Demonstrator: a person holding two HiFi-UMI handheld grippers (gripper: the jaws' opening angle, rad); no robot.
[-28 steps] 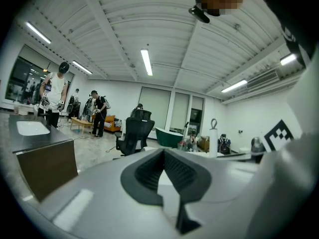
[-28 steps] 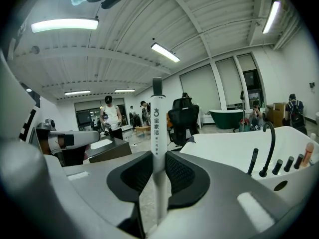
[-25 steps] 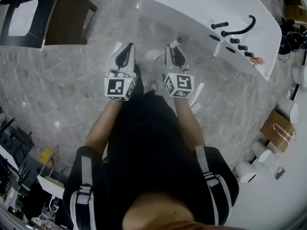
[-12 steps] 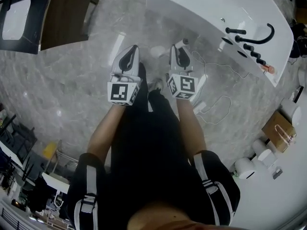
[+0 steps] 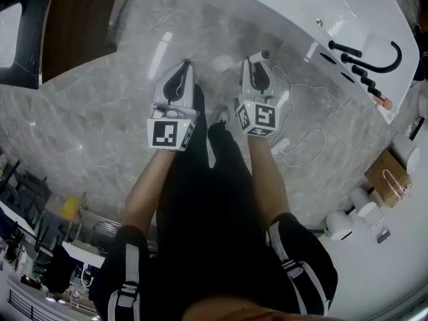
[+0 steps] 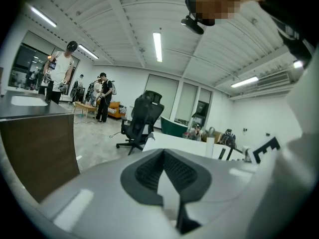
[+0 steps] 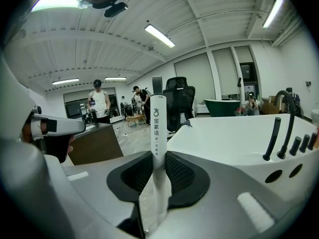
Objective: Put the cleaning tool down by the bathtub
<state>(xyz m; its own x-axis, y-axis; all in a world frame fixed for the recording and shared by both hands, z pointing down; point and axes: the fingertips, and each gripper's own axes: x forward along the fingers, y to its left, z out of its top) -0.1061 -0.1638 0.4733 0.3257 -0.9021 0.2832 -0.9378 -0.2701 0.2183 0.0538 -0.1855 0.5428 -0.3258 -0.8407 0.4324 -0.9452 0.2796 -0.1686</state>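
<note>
Firstly, head view. Left gripper (image 5: 180, 69) and right gripper (image 5: 257, 64) side by side over grey floor (image 5: 100, 112), both pointing away from the body, with marker cubes facing up. White bathtub (image 5: 301, 12) at upper right, near the right gripper and well apart from the left. Black faucet (image 5: 374, 55) on the bathtub rim. White cable (image 5: 311, 136) lying loose on the floor beside the right gripper. Brown cabinet (image 5: 73, 19) at upper left, well apart from both grippers. Cardboard box (image 5: 388, 172) at far right.

Next, left gripper view. Jaws closed tip to tip, nothing held. Beyond them: cabinet at left, black chair (image 6: 144, 121) in the middle distance, people (image 6: 62, 73) standing far back.

Lastly, right gripper view. Jaws clamped on the tool (image 7: 158, 118), a slim white handle with a grey cap. Upright, gripped low down between both ribbed pads, upper part rising clear above the gripper. Not yet set down. Bathtub close at right with the faucet on its rim. Chair behind the tool, cabinet at left.
</note>
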